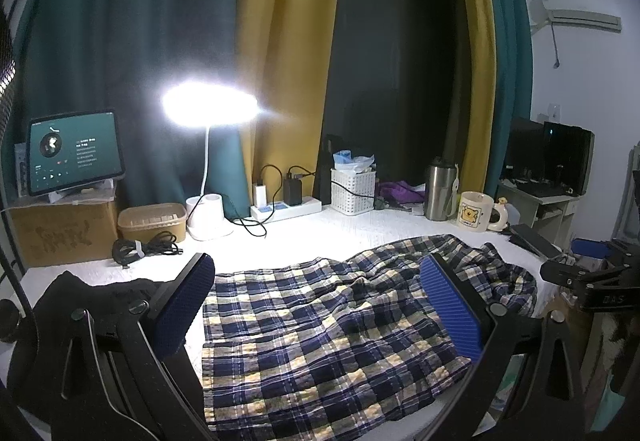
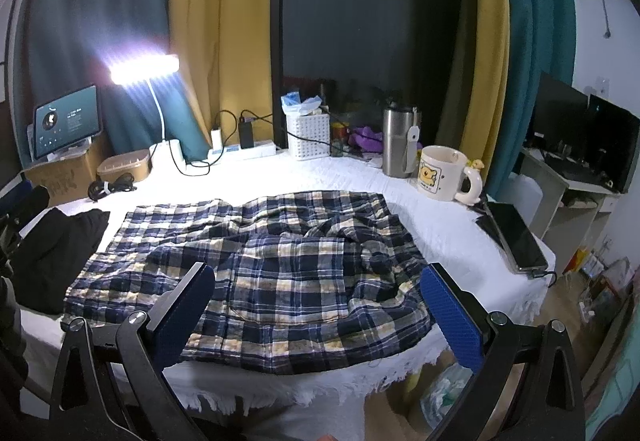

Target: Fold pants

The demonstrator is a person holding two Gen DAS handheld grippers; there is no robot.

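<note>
Blue, white and yellow plaid pants (image 1: 320, 325) lie rumpled on the white tablecloth (image 1: 340, 237), leg ends toward the left, bunched waist toward the right. They also show in the right wrist view (image 2: 272, 261). My left gripper (image 1: 320, 309) is open and empty, its blue pads above the leg part of the pants. My right gripper (image 2: 316, 313) is open and empty, hovering over the near edge of the pants at the table front. The right gripper's black frame (image 1: 588, 281) shows at the right edge of the left wrist view.
A black garment (image 2: 56, 249) lies left of the pants. At the back stand a lit lamp (image 1: 208, 145), tablet (image 1: 74, 151), cardboard box (image 1: 60, 233), power strip (image 1: 286, 209), white basket (image 1: 354, 191), steel tumbler (image 2: 398, 145) and mug (image 2: 440, 173). A phone (image 2: 516, 237) lies at right.
</note>
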